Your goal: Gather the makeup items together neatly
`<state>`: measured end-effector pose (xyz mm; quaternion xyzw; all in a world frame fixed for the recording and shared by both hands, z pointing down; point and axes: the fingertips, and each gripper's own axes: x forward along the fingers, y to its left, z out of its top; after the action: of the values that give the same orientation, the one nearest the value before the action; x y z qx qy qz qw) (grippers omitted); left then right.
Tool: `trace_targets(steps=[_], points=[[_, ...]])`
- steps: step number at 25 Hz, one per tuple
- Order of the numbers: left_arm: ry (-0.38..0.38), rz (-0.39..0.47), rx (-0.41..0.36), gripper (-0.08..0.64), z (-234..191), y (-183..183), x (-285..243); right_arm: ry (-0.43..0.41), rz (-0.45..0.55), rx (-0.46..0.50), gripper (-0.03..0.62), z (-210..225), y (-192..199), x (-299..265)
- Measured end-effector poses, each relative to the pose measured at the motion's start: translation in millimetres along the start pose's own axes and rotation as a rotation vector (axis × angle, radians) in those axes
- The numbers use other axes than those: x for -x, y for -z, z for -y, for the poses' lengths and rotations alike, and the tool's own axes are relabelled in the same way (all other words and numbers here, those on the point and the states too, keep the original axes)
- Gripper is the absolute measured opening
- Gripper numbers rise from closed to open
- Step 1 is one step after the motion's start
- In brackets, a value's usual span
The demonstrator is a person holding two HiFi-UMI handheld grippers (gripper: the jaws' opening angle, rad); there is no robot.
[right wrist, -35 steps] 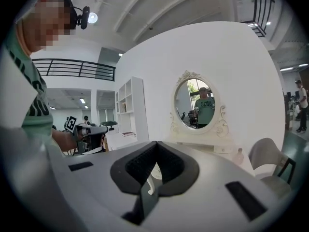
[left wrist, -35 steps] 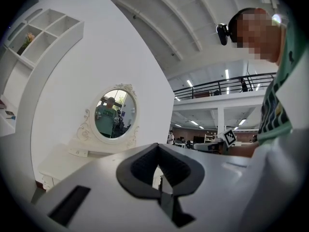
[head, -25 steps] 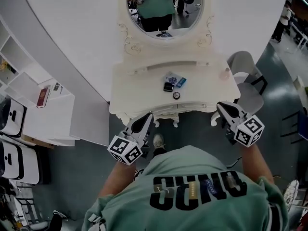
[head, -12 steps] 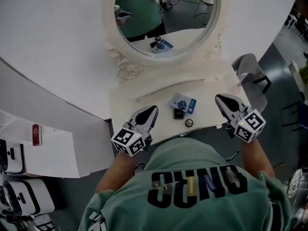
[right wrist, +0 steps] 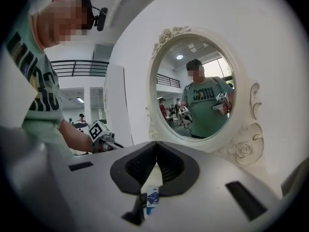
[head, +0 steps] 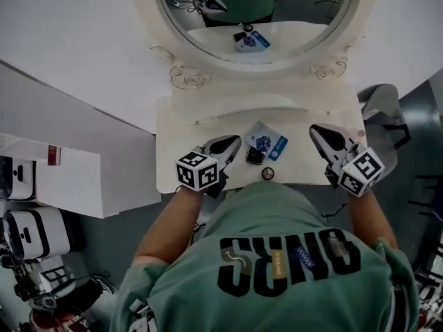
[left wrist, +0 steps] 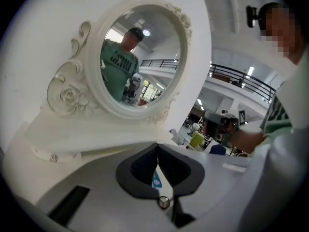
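The left gripper [left wrist: 157, 151] is keeping its two dark jaws pressed fully together, with nothing caught between them. The right gripper [right wrist: 156, 146] is closed too, its tips meeting and gripping nothing.

In the head view, the left gripper is hovering just at 9 o'clock of the makeup items and pointing toward 2 o'clock. The right gripper is hovering well off at 3 o'clock and pointing toward 10 o'clock.

Only the head view is showing all three items, which are lying near the front edge of the cream carved dressing table [head: 173, 171]. The flat blue-and-white rectangular packet [head: 266, 142] is lying with its long axis running from 10 to 4 o'clock, blue end at 4. The small black square compact [head: 255, 155] is sitting right against the packet at 7 o'clock. The small round dark pot [head: 268, 173] is sitting apart at 5 o'clock of the compact.

The left gripper view, through the narrow slot beneath its closed tips, is showing only a sliver of the packet and the pot. The right gripper view is showing the compact and packet side by side, but not the pot.

Both gripper views are taking in the oval mirror in a cream scrolled frame [head: 181, 75], which is reflecting the person in a green printed shirt [head: 277, 254] holding both grippers.
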<state>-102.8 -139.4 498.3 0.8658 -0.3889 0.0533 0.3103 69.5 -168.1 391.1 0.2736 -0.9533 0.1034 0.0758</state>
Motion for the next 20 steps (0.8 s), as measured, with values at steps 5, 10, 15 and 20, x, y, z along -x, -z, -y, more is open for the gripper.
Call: trace_targets(steps=[5,10,15,20], points=[[-0.092,-0.161,0.266,0.004,-60.8,51.3,-40.1,-0.035,-0.020,-0.027,-0.005,14.1,19.1,-12.8],[-0.133,-0.268,0.511,0.083,-114.1,98.9,-67.7,-0.025,-0.063,-0.072,-0.005,18.8,47.4,-21.0],[-0.082,-0.353,0.695,0.167,-126.7,131.3,-100.2,0.012,-0.104,-0.104,-0.005,23.4,69.9,-20.3],[-0.047,-0.445,0.763,0.186,-119.9,146.5,-125.9,0.047,-0.129,-0.125,-0.005,32.0,81.6,-15.0]])
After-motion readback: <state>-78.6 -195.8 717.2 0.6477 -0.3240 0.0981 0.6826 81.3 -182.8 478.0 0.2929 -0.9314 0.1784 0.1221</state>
